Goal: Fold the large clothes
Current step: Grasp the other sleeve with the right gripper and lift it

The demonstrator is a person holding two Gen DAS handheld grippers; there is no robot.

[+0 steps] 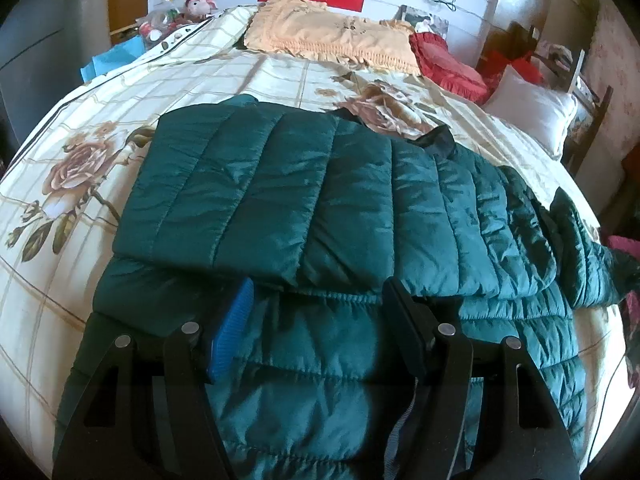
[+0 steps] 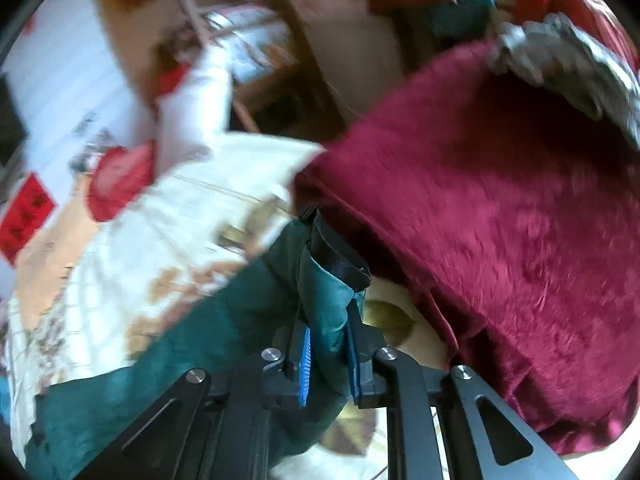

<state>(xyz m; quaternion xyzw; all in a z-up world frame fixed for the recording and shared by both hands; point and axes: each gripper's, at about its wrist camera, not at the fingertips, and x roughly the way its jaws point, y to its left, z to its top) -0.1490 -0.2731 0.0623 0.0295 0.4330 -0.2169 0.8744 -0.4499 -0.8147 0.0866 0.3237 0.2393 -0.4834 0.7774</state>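
Note:
A dark green quilted puffer jacket [image 1: 280, 200] lies spread across the floral bedsheet [image 1: 72, 184]. One side is folded over the body, and a sleeve trails off to the right. My left gripper [image 1: 316, 292] is open just above the jacket's near part, its jaws wide apart and holding nothing. In the blurred right wrist view, my right gripper [image 2: 328, 344] is shut on the jacket's sleeve [image 2: 320, 300] near its black cuff [image 2: 340, 260] and holds it above the bed.
A beige fringed pillow [image 1: 328, 36], a red cushion [image 1: 444, 64] and a white pillow [image 1: 532, 112] sit at the head of the bed. A maroon fuzzy blanket [image 2: 500, 220] lies close to the right of my right gripper. Clutter stands at the far left.

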